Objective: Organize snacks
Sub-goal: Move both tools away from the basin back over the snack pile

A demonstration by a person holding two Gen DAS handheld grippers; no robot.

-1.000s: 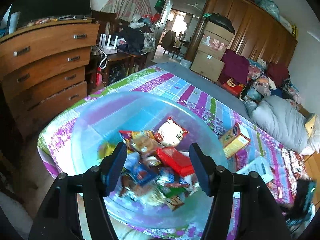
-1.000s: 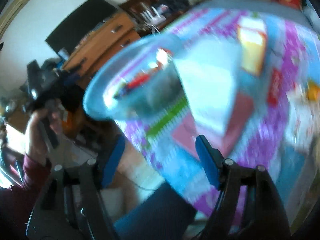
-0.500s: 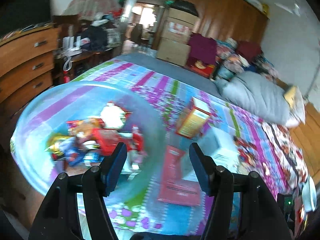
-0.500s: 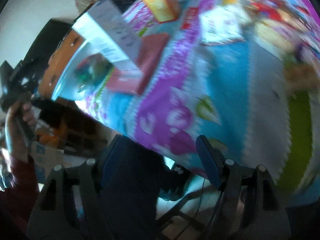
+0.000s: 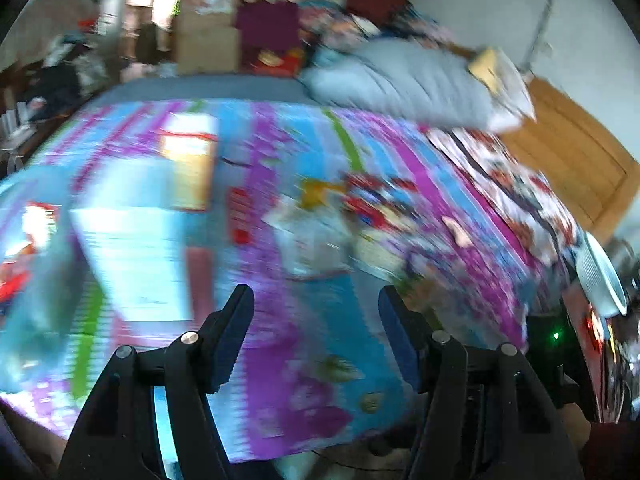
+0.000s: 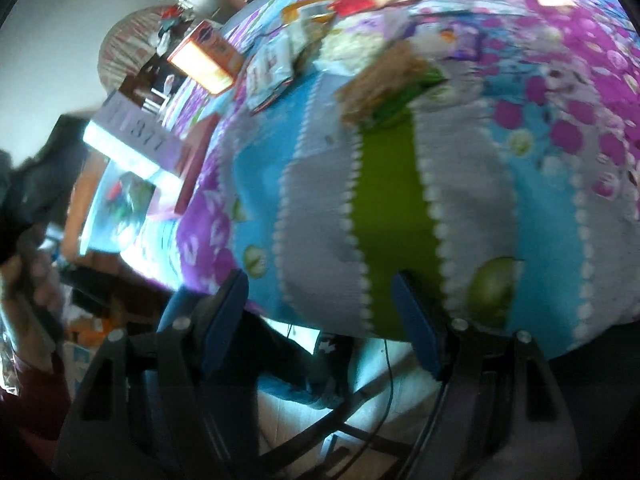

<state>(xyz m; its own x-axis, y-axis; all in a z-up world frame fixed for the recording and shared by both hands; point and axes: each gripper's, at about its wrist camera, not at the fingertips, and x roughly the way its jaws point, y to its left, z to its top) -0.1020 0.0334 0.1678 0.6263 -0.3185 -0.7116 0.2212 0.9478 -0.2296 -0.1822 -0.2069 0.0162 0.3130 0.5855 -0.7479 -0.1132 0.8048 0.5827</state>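
Observation:
Loose snack packets lie in a blurred heap on the striped cloth, ahead of my left gripper. Its jaws are opening and nothing is between them. A clear plastic basin holding snacks shows at the far left. In the right wrist view, my right gripper stands open and empty over the cloth's near edge. The snack packets lie further up the cloth, with a brown and green packet nearest. The basin is far to the left.
An orange box, a white box and a flat red box lie between basin and packets. A grey quilt covers the far side. A person's hand shows at left. A white fan stands at right.
The left view has swung right, from the basin to the loose packets, and its jaws stand wider. The right view has rolled and swung from the basin to the cloth's near edge.

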